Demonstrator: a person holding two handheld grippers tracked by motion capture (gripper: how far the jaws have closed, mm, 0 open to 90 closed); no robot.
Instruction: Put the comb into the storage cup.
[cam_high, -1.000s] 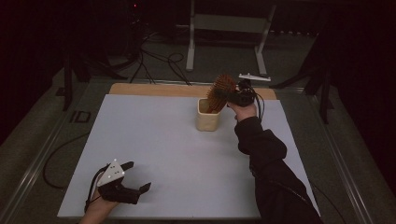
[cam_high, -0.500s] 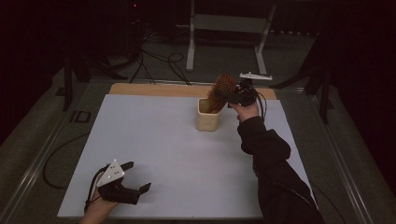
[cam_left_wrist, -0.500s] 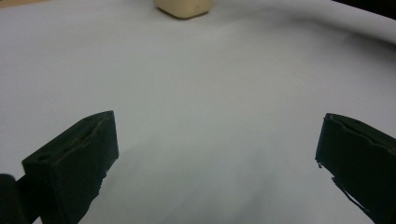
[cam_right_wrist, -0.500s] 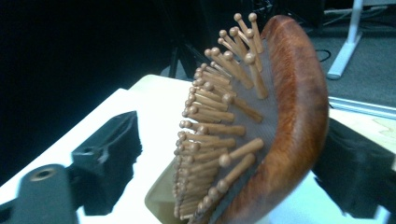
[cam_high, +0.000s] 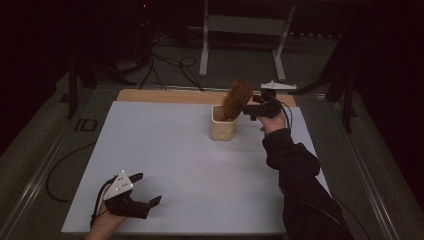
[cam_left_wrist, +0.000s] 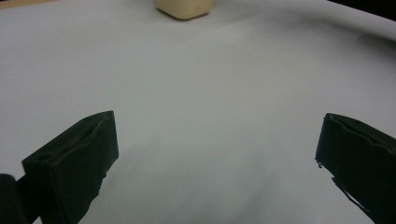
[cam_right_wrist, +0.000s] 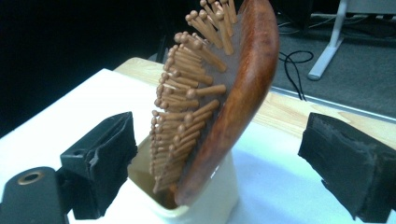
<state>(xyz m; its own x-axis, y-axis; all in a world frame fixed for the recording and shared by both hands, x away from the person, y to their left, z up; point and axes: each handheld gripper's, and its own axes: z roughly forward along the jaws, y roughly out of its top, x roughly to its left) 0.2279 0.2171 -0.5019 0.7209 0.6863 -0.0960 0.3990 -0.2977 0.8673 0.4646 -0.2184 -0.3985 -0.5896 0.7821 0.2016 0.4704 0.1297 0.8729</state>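
Hairbrush (cam_high: 237, 98) stands handle-down in the cream cup (cam_high: 222, 127) at the table's (cam_high: 165, 150) far side, released, right gripper (cam_high: 251, 106) jaws just spread around it; left gripper (cam_high: 145, 192) rests open.

Three cameras, one shared cup

From the high view you look forward and down on the whole tabletop (cam_high: 190, 165); your left gripper view sits low, its jaws facing the distant cream cup (cam_left_wrist: 184, 7), which your right gripper view meets close between its jaws.

Dark room, cables (cam_high: 170, 62) on floor (cam_high: 320, 55)
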